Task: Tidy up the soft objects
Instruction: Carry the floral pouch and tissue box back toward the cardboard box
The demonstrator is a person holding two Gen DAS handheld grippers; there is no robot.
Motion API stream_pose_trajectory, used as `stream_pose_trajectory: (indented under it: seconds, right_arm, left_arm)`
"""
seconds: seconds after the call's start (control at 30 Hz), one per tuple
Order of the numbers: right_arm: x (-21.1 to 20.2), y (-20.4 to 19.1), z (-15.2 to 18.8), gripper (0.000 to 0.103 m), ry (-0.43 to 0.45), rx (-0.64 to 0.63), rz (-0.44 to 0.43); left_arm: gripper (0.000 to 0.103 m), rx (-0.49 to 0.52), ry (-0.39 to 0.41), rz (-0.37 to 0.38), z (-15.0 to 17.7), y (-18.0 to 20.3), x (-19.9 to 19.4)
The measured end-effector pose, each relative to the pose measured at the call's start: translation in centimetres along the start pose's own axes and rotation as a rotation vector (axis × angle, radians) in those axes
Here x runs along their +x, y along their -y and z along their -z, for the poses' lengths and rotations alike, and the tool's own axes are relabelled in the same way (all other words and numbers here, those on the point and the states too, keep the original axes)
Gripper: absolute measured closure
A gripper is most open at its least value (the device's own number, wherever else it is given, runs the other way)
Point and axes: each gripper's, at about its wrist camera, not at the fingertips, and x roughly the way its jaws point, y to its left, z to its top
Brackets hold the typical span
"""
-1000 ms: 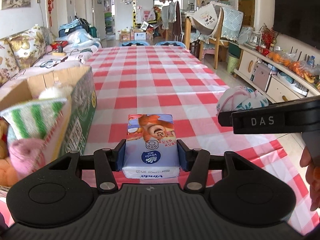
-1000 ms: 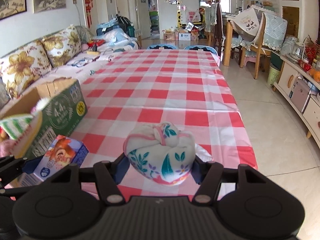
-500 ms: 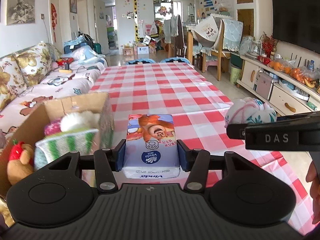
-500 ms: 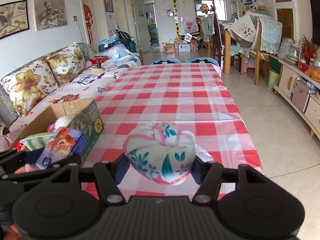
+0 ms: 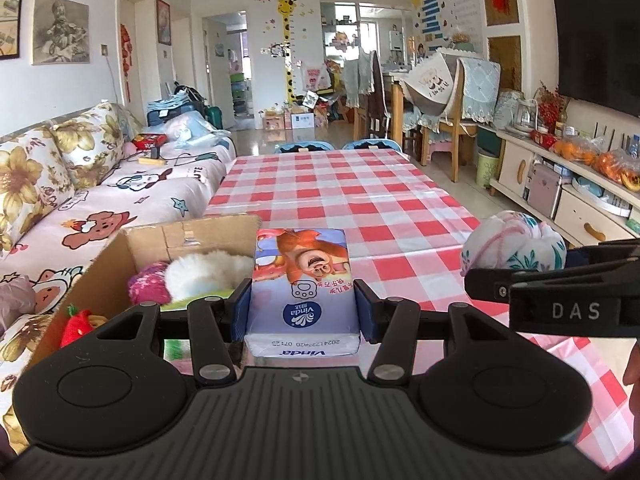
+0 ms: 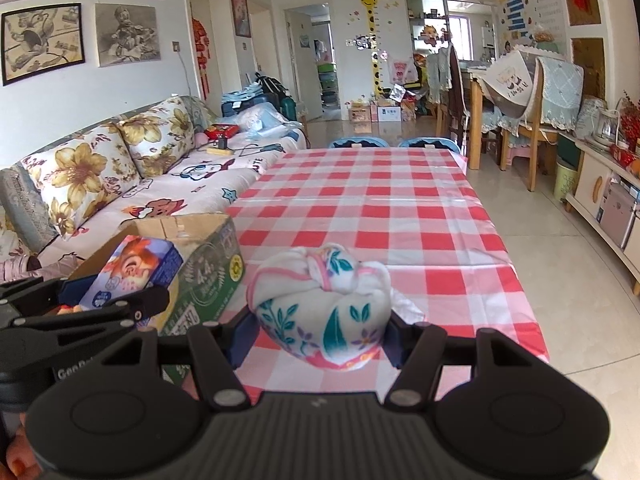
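Note:
My left gripper point(image 5: 303, 310) is shut on a blue Vinda tissue pack point(image 5: 304, 284) with a cartoon bear, held in the air beside the right edge of an open cardboard box point(image 5: 120, 248). The box holds a white fluffy toy point(image 5: 208, 270), a pink woolly thing point(image 5: 148, 286) and a red plush point(image 5: 78, 320). My right gripper point(image 6: 320, 334) is shut on a knotted white cloth bundle point(image 6: 324, 312) with teal leaves, held above the checked table. The right wrist view shows the tissue pack point(image 6: 134, 272) over the box point(image 6: 204, 280) at the left. The cloth bundle point(image 5: 514, 242) also shows at the right of the left wrist view.
The red and white checked tablecloth point(image 6: 360, 208) stretches far ahead. A flowered sofa point(image 6: 120, 176) runs along the left. Chairs and a wooden table point(image 6: 500, 120) stand at the back right, a low cabinet point(image 5: 560, 196) along the right wall. Tiled floor lies right of the table.
Both grippers have risen and tilted up with their loads. The tissue pack has moved left, from over the table toward the box, whose inside now shows. Both grips are unchanged.

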Motion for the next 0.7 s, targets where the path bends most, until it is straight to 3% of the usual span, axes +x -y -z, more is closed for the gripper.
stream_pose_trajectory:
  seconds: [0.7]
  right_arm:
    - [1.6,-5.7,-1.2,0.041,0.001,-0.143,-0.061]
  left_arm:
    - [0.039,-0.075,0.032,-0.095,-1.8,-4.1,-0.2]
